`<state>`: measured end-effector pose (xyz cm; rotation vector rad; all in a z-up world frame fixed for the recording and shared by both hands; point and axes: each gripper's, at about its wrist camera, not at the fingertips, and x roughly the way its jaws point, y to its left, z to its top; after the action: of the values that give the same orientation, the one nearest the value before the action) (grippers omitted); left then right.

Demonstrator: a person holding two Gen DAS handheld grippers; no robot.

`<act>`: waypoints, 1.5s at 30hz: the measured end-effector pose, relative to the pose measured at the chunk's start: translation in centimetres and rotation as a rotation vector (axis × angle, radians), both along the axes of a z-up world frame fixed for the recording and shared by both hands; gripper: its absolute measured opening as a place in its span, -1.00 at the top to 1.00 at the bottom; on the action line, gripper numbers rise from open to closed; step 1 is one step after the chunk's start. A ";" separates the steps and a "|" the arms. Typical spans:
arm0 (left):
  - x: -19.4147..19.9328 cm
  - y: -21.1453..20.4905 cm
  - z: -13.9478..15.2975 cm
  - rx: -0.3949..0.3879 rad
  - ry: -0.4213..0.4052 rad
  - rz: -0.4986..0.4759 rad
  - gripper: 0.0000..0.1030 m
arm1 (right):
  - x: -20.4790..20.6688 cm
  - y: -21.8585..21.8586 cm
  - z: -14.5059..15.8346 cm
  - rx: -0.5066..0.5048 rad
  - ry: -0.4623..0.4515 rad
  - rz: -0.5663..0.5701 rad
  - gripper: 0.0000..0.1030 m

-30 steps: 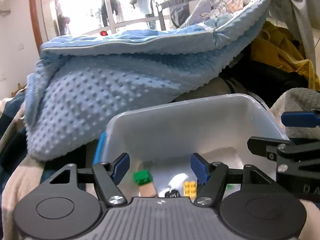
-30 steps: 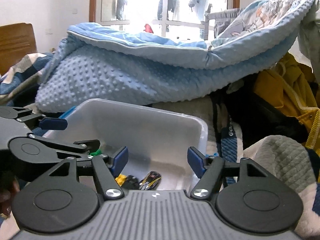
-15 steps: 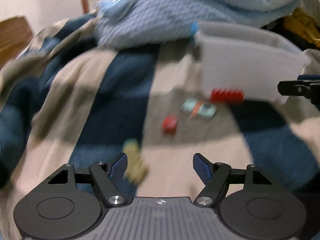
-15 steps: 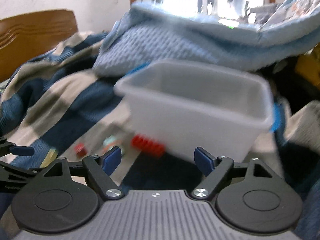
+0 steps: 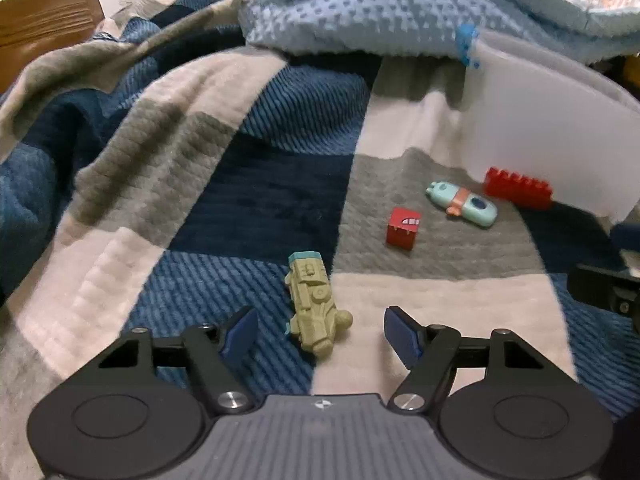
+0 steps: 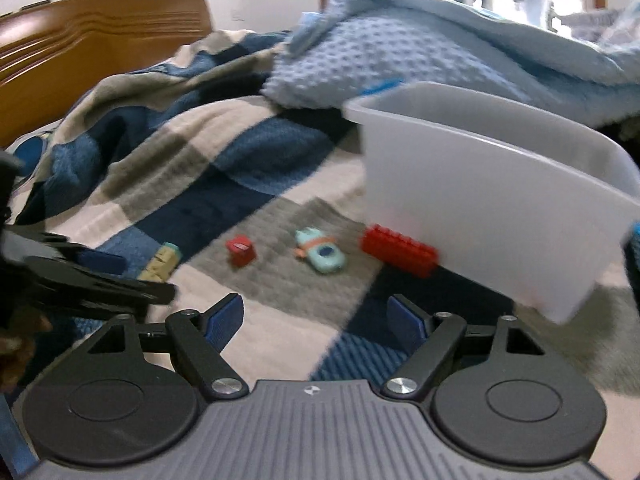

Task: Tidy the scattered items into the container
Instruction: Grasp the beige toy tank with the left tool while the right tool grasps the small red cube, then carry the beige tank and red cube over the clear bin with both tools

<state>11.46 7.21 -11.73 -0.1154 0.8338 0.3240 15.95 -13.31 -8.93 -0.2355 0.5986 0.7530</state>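
Here the left gripper (image 5: 318, 330) hangs low over the bed with its jaws spread wide and nothing between the pads; the olive-green toy vehicle (image 5: 314, 306) lies on the checked blanket (image 5: 256, 200) just ahead, its near end reaching in between the blue fingertips (image 5: 240, 330). The right gripper (image 6: 316, 318) is likewise wide apart and empty, held over the blanket short of the red toy brick (image 6: 398, 250).

To take the olive toy well, I would judge that the left gripper should ease forward until the pads flank the body across its narrow width, not its length, then press down a little into the soft blanket before closing, so the fingers catch plastic and not a fold of cloth. The toy lies slightly askew to the jaws, so a small twist of the wrist would square the grip.

Farther out sit a small red cube (image 5: 403, 227), a teal and orange toy (image 5: 464, 203), and the red brick, which touches the wall of the white plastic container (image 5: 540, 136). The container stands at the right, backed by a pale blue dotted blanket (image 5: 380, 12).

The cube carries a white printed mark, too small to read. No brand or other writing is legible.
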 end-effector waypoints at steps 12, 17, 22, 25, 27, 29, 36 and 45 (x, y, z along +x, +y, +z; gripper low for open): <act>1.1 1.2 -0.5 -0.032 0.000 -0.015 0.27 | 3.5 7.2 -1.7 -0.020 0.043 0.195 -0.12; 1.3 1.1 -0.4 -0.017 0.015 -0.043 0.27 | 4.9 9.5 -3.2 -0.044 0.090 0.220 -0.08; 1.2 1.0 -0.4 -0.009 0.019 -0.053 0.27 | 4.9 11.1 -4.1 -0.113 0.060 0.224 0.46; 1.1 0.9 -0.3 -0.009 0.020 -0.053 0.27 | 4.4 10.8 -4.1 -0.122 0.037 0.193 0.46; 1.0 0.7 -0.1 -0.008 0.020 -0.057 0.27 | 3.7 10.3 -3.9 -0.147 0.009 0.148 0.46; 0.9 0.2 0.1 -0.005 0.019 -0.066 0.27 | 3.2 9.6 -3.6 -0.163 0.006 0.099 0.46; 0.4 -3.1 1.2 0.004 0.010 -0.135 0.27 | 2.3 5.1 -2.4 -0.184 0.042 -0.064 0.46; 0.5 -8.9 4.1 0.025 -0.033 -0.266 0.27 | 1.4 -0.9 -0.3 -0.146 0.066 -0.219 0.46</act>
<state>11.94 -1.67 -7.63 0.0141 0.8018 0.0820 17.38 -14.17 -9.22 -0.2759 0.7301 0.5075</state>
